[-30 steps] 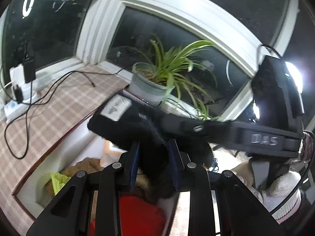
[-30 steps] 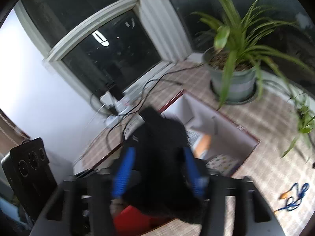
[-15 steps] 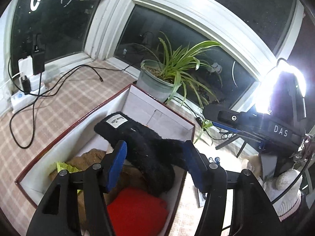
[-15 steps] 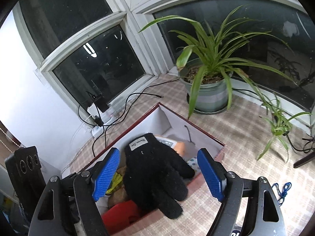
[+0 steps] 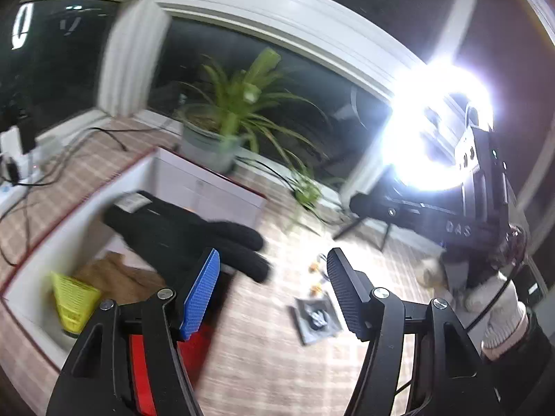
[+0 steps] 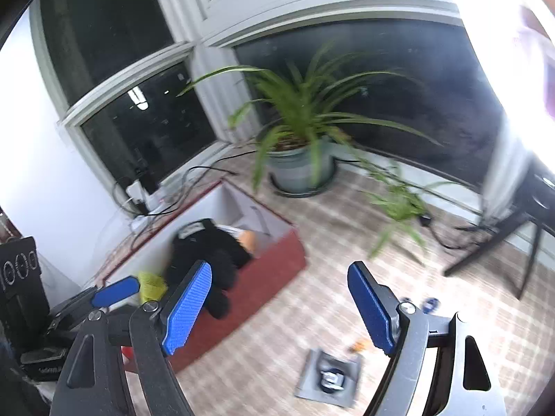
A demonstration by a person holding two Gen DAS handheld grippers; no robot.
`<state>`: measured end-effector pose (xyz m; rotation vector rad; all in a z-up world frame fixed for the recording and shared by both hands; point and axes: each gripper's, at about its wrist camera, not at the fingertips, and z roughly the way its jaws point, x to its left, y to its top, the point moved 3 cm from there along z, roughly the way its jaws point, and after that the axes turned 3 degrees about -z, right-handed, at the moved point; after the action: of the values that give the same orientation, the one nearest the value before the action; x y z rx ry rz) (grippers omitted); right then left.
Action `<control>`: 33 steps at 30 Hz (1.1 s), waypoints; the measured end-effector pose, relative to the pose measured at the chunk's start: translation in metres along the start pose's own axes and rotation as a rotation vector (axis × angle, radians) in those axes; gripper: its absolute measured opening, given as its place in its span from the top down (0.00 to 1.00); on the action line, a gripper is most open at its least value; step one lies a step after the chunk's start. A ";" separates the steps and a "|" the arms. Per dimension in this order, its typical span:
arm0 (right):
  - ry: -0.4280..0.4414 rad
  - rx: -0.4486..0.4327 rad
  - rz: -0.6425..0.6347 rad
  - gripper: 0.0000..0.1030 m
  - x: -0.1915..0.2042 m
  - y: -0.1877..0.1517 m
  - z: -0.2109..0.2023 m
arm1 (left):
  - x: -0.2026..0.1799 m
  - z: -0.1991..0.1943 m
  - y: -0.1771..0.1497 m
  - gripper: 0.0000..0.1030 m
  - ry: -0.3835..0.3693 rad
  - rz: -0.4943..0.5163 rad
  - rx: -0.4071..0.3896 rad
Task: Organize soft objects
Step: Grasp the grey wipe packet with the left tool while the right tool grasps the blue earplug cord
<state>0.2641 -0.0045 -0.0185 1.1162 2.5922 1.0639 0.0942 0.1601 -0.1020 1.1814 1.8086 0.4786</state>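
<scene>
Both grippers are released: the left gripper [image 5: 272, 277] has just been opening with nothing between its jaws, and the right gripper [image 6: 279, 298] likewise holds nothing. A black glove [image 5: 180, 228] lies in the box [image 5: 208, 187], fingers draped over its rim. It looks light, limp and fuzzy — best pinched at the thicker cuff.

Ahead of the right gripper [image 6: 279, 306] the checked tabletop [image 6: 340, 242] is lying bare, with only a small grey packet [image 6: 329, 374] sitting just below its jaws. To its left the red box [image 6: 277, 260] is standing in the way, a black glove [image 6: 211, 256] hanging over its near wall. Farther ahead the potted spider plant [image 6: 298, 166] is blocking the window side, its leaves trailing rightward toward a black stand leg [image 6: 485, 253]
</scene>
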 end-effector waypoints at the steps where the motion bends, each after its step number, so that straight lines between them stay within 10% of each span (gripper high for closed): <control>1: -0.012 -0.008 0.005 0.25 -0.006 -0.004 -0.004 | -0.007 0.003 -0.004 0.38 -0.010 0.011 0.010; 17: -0.149 0.088 0.176 0.25 -0.108 -0.087 -0.017 | -0.068 0.063 -0.071 0.36 -0.120 0.106 0.254; 33: -0.147 0.083 0.349 0.25 -0.156 -0.109 -0.019 | -0.080 0.131 -0.099 0.35 -0.063 0.117 0.341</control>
<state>0.3050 -0.1729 -0.0994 1.6444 2.4023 0.8958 0.1635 0.0253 -0.2032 1.5232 1.8192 0.1979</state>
